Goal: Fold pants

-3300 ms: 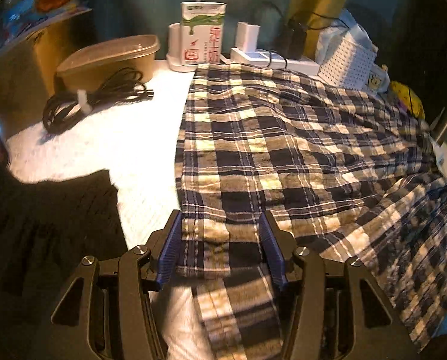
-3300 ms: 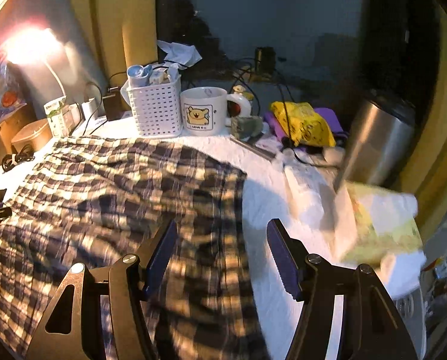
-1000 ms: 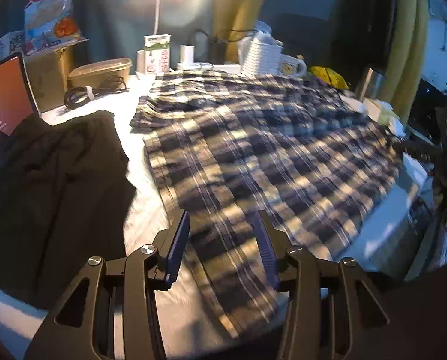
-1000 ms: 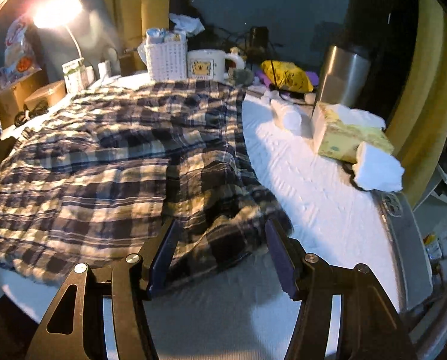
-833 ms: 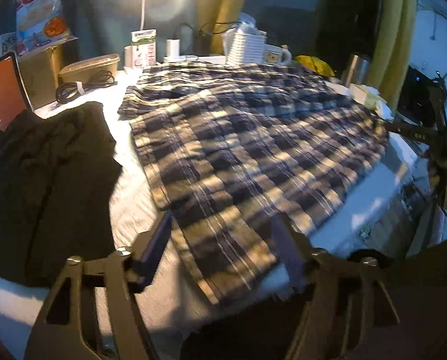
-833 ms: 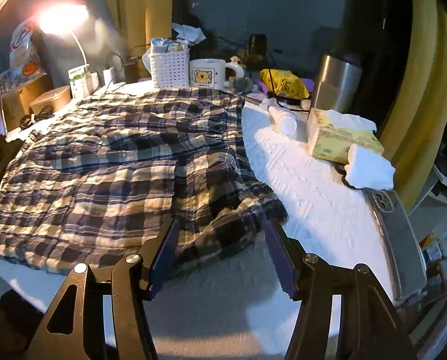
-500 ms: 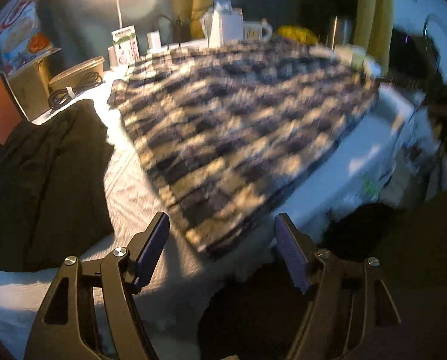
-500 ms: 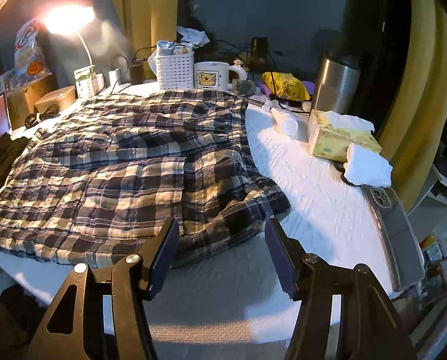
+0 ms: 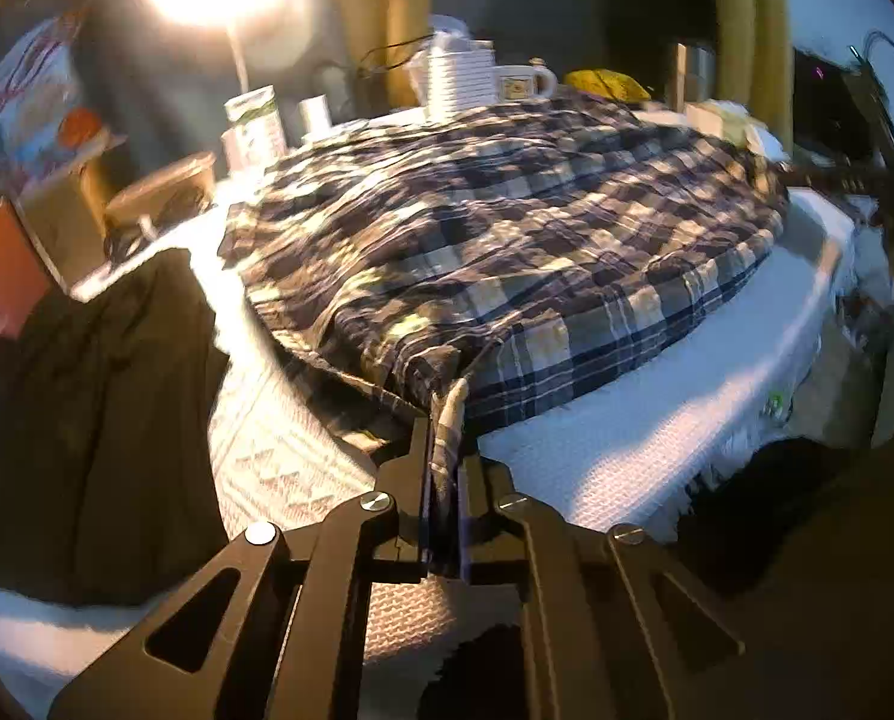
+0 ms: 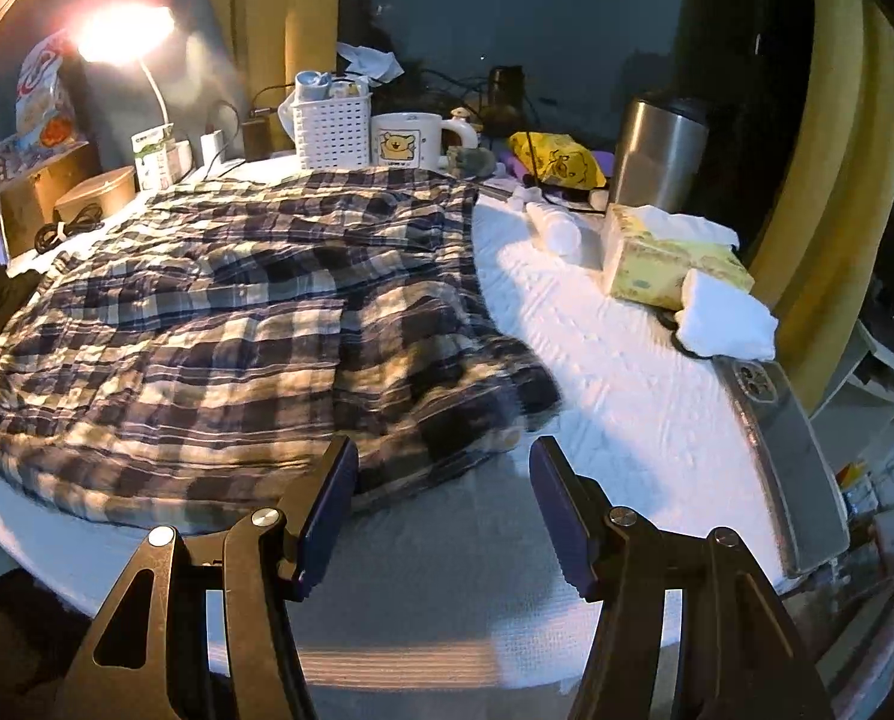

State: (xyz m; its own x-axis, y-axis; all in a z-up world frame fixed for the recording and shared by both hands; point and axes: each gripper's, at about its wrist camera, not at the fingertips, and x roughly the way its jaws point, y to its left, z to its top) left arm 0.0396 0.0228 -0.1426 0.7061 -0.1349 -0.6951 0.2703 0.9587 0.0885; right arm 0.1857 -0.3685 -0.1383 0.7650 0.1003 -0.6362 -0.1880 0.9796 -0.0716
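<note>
On a table covered with a white textured cloth (image 10: 615, 372), plaid pants (image 10: 219, 324) lie spread out flat, filling most of the surface. The left gripper (image 9: 444, 450) is clamped tight on a corner of the pants at the near table edge, a strip of fabric pinched between its fingers. The right gripper (image 10: 441, 498) hovers with its jaws apart just short of the pants' near right corner (nothing between them). A dark garment (image 9: 87, 420) lies to the left. A lamp (image 10: 126, 33), white basket (image 10: 332, 126) and bear mug (image 10: 411, 141) stand behind.
</note>
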